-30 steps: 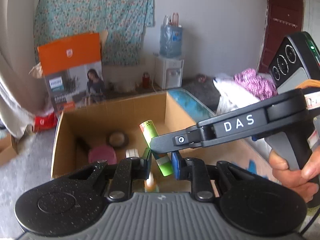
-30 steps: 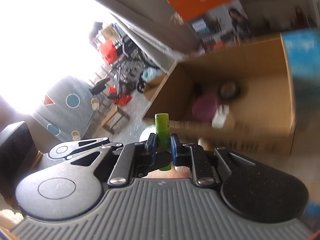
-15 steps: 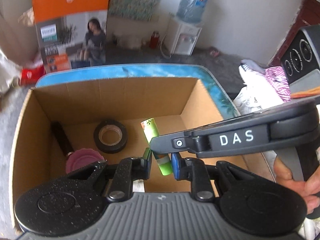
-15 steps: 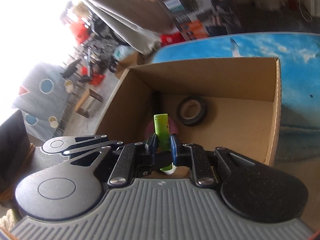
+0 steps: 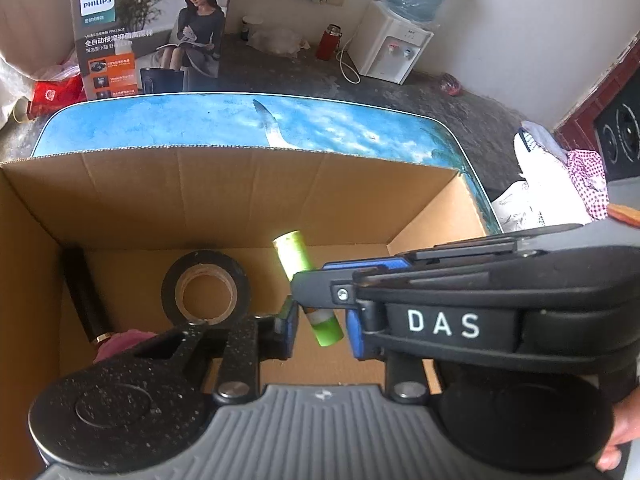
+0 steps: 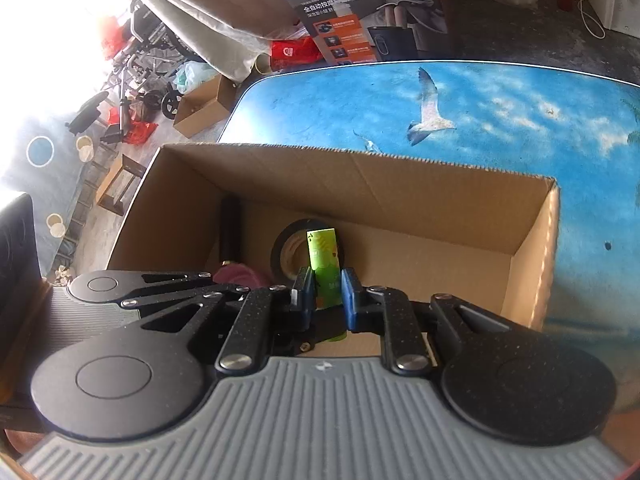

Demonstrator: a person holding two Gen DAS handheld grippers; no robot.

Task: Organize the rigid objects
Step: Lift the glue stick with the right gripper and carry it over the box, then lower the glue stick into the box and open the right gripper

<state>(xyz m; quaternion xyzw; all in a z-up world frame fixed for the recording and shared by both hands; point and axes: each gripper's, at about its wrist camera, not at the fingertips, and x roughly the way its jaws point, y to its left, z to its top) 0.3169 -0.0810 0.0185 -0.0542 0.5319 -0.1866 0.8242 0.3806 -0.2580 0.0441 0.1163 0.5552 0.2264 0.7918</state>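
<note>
While the green tube (image 6: 326, 272) hangs tilted over the cardboard box (image 6: 400, 196), the right gripper (image 6: 325, 298) is clamped on it, reaching in from 3 o'clock in the left view. Left gripper (image 5: 322, 330) fingers apart, holding nothing. Tape roll (image 5: 206, 290) sits at the tube's 9 o'clock. Only the left view shows the water dispenser (image 5: 394, 50).

Both wrist cameras look steeply down into the cardboard box (image 5: 224, 196) (image 6: 400, 196) from close above its near rim, left view from the right, sharing the tape roll (image 5: 206, 292) (image 6: 290, 246).
</note>
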